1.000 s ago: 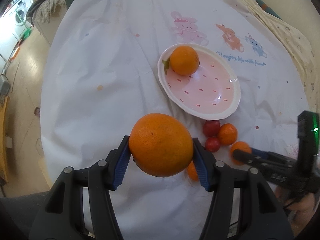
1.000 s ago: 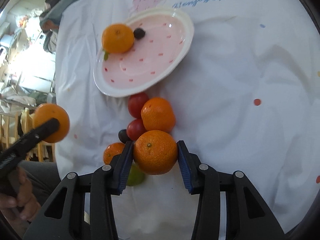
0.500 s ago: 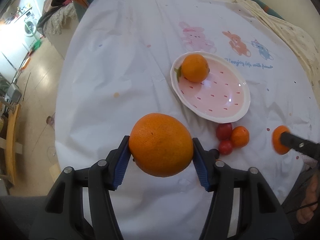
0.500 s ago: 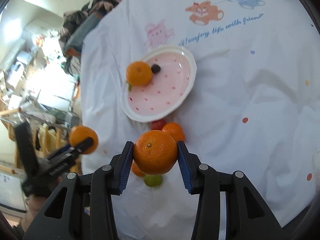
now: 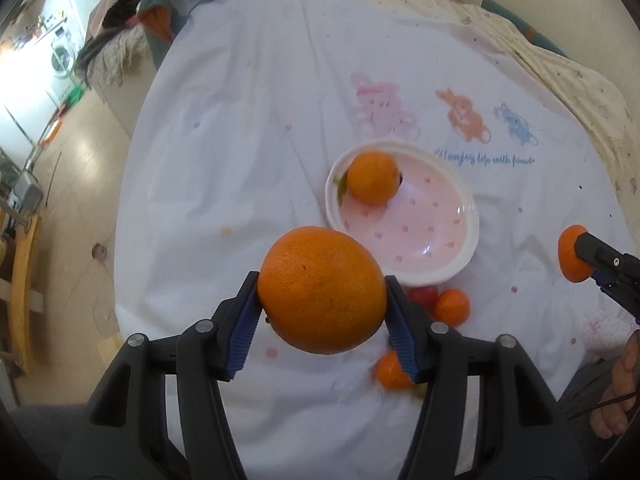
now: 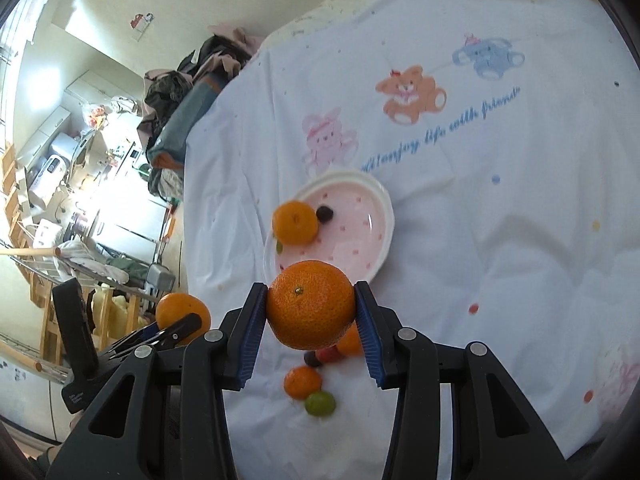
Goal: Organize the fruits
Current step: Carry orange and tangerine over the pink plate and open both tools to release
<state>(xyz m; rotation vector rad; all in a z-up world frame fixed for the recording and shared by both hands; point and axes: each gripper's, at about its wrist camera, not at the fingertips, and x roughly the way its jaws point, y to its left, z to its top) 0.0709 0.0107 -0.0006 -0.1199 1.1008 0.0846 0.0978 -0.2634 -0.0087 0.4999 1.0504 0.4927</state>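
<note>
Above the white printed tablecloth (image 5: 248, 152), both grippers are loaded and held in the air. Left gripper (image 5: 322, 304): blue pads clamped on either side of a large orange (image 5: 322, 290), fruit fully off the cloth, sitting just in front of the near rim of the pink plate (image 5: 420, 232) in that view. Right gripper (image 6: 311, 312): fingers clenched on a smaller mandarin (image 6: 311, 305), stem dimple facing the camera, also clear of the cloth, hanging between the plate and the loose fruit pile. The plate is a white-rimmed oval with pink spots; it holds one orange with a green leaf (image 5: 373, 178) at its far-left edge, and a small dark fruit (image 6: 325, 213) touching it, clear in the right wrist view, mostly hidden in the left. On the cloth on the near side of the plate, loose: a red tomato (image 5: 424, 294) just beside a small mandarin (image 5: 452, 306), another small mandarin (image 6: 302, 382) closer in, and a green round fruit (image 6: 320, 403) touching it. A second dark fruit (image 6: 310, 358) sits next to the red one, partly hidden by the held mandarin. Each wrist view catches the other gripper off to the side with its fruit. Cloth has bear and rabbit prints beyond the plate.
</note>
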